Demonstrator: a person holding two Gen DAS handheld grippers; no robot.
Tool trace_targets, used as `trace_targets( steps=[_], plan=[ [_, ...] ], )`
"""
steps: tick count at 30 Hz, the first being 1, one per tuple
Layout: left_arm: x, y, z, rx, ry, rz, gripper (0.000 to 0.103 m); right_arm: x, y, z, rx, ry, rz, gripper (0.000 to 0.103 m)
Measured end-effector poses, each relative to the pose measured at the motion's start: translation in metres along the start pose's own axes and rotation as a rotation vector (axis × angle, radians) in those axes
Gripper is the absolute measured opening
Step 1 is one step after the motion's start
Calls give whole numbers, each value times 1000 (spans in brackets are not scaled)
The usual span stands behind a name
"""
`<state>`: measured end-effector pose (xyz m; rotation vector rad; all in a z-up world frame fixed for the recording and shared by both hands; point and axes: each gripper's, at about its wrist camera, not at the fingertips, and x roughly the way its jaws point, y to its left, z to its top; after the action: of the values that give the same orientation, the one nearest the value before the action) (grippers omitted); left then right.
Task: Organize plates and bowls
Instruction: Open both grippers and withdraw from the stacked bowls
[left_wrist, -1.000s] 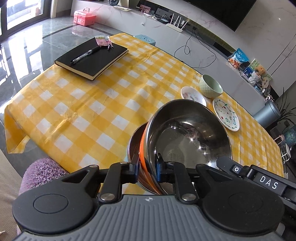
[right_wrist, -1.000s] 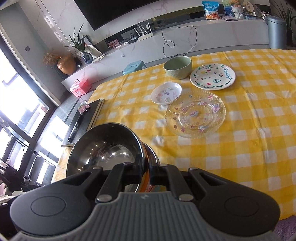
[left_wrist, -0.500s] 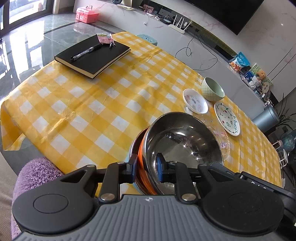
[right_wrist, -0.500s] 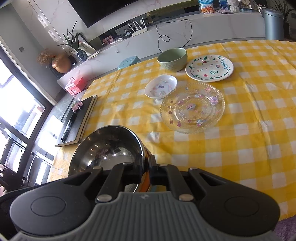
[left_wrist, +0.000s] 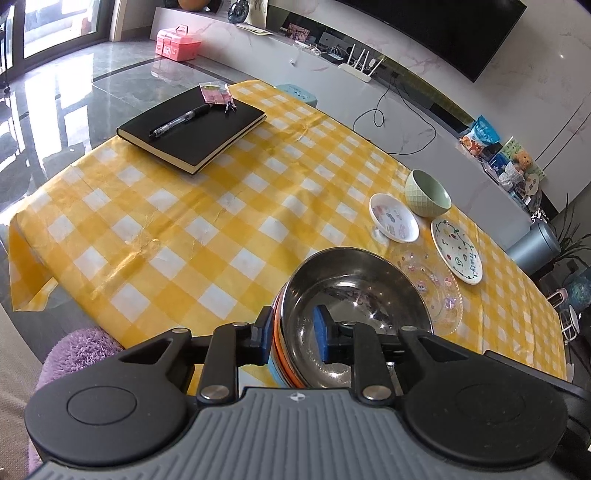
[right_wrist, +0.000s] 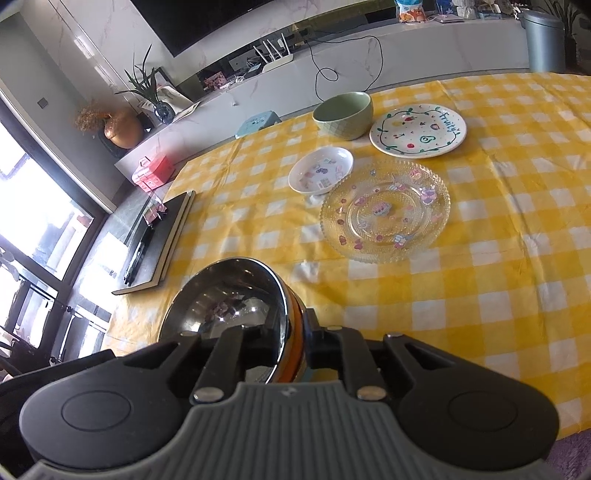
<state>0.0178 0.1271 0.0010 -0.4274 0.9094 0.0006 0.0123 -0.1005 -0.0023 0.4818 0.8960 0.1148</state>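
Steel bowl (left_wrist: 354, 299) with orange outer wall, held above the near edge of the checked table (left_wrist: 207, 229) — left gripper (left_wrist: 293, 338) and right gripper (right_wrist: 295, 332) each pinch opposite sides of its rim. The glass plate (right_wrist: 386, 210), small dish (right_wrist: 320, 169), green bowl (right_wrist: 343, 114) and painted plate (right_wrist: 417, 131) lie ahead, nearer the right gripper — the likely set-down direction
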Motion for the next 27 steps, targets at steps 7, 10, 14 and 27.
trace_targets(
  steps=[7, 10, 14, 27],
  plan=[
    [-1, 3, 2, -23, 5, -8, 18, 3, -4, -1, 25, 14, 15, 4],
    [-2, 3, 3, -28, 2, -11, 18, 4, -9, 1, 69, 25, 34, 4],
    [-2, 0, 3, -12, 2, -1, 18, 4, -10, 1, 74, 27, 39, 6],
    [-23, -43, 6, 168, -110, -23, 43, -29, -3, 12, -63, -145, 24, 32]
  ],
)
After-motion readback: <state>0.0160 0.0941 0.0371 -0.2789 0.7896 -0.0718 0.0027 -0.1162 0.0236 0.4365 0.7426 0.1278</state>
